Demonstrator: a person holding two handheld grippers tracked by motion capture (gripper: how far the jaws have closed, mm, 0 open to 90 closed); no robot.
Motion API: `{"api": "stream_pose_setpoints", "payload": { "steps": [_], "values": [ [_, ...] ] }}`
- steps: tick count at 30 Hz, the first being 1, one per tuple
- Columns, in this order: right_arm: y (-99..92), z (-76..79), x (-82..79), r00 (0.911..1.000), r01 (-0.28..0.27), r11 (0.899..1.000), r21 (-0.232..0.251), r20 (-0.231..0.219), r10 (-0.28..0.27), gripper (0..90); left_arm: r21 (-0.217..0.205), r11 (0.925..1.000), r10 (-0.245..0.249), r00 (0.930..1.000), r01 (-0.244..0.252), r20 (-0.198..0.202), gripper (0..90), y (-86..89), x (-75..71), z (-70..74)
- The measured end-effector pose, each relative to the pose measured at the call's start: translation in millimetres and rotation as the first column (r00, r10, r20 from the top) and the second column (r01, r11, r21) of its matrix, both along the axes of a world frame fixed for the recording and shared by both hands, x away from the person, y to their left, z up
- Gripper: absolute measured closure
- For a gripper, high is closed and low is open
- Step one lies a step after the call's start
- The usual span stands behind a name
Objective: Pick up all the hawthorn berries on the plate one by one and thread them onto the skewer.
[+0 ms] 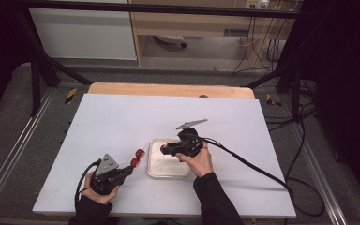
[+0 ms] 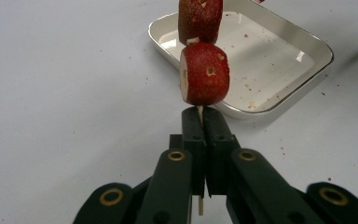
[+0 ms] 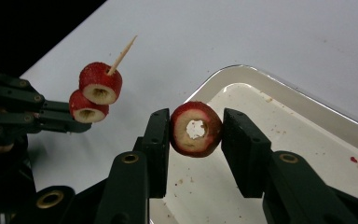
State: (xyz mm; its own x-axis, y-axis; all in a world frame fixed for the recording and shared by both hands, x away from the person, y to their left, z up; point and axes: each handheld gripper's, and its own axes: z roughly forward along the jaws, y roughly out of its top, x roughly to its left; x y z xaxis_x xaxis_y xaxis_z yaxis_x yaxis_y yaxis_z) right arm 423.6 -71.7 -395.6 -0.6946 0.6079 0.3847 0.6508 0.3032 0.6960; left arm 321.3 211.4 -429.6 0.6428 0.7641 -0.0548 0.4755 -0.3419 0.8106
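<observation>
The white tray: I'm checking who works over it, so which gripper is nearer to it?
Right. The right gripper hangs over the white tray, shut on a red fruit slice; the left gripper stands off its left side, clamping the skewer.

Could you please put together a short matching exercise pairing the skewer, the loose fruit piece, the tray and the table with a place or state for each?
Things:
1. skewer
2. cored fruit piece
3. tray
4. table

Places or states:
A. white, with crumbs and red specks inside
B. clamped in the left gripper, two red fruit pieces threaded on it
C. pale surface that carries the tray
D. held between the pads of the right gripper, above the tray

Pairs: 1-B, 2-D, 3-A, 4-C
</observation>
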Motion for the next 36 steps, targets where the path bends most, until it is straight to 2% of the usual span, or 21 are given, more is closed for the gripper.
{"api": "stream_pose_setpoints", "payload": {
  "steps": [4,7,9,19,24,28,29,36],
  "values": [
    [-10.2,-8.6,-7.8,0.9989,0.046,0.993,0.105,0.005,-0.046,63.1,-0.007,0.9999,0.008,1.0000,-0.008,0.001,88.3,-3.4,-1.1,-0.7],
    [-18.5,-13.2,-12.2,0.9962,0.082,0.980,0.182,0.015,-0.086,63.1,-0.011,0.9999,0.013,0.9999,-0.013,0.008,88.4,-6.0,-1.7,-0.4],
    [-22.3,-17.0,-14.2,0.9944,0.099,0.973,0.210,0.016,-0.105,63.2,-0.016,0.9998,0.015,0.9998,-0.015,0.008,88.4,-9.0,-2.1,-0.2],
    [-27.9,-31.6,-20.9,0.9848,0.158,0.936,0.313,0.019,-0.173,63.2,-0.010,1.0000,0.001,0.9999,0.000,0.017,88.3,-26.0,-3.4,-1.3],
    [-28.7,-31.8,-23.2,0.9745,0.196,0.907,0.374,0.030,-0.223,63.2,-0.017,0.9999,-0.001,0.9998,0.001,0.019,88.3,-33.2,-6.0,-1.9],
    [-28.3,-30.3,-23.1,0.9679,0.213,0.887,0.409,0.036,-0.249,63.2,-0.033,0.9994,0.013,0.9997,-0.012,0.020,88.3,-36.0,-7.7,-1.4],
    [-28.2,-29.6,-23.1,0.9650,0.224,0.879,0.421,0.031,-0.260,63.2,-0.036,0.9993,0.014,0.9997,-0.013,0.019,88.3,-36.3,-8.0,-1.3],
    [-27.5,-28.5,-20.3,0.9559,0.255,0.844,0.472,0.009,-0.293,63.2,-0.047,0.9987,0.022,0.9996,-0.021,0.015,88.3,-41.4,-11.3,-1.5]
  ]
}}
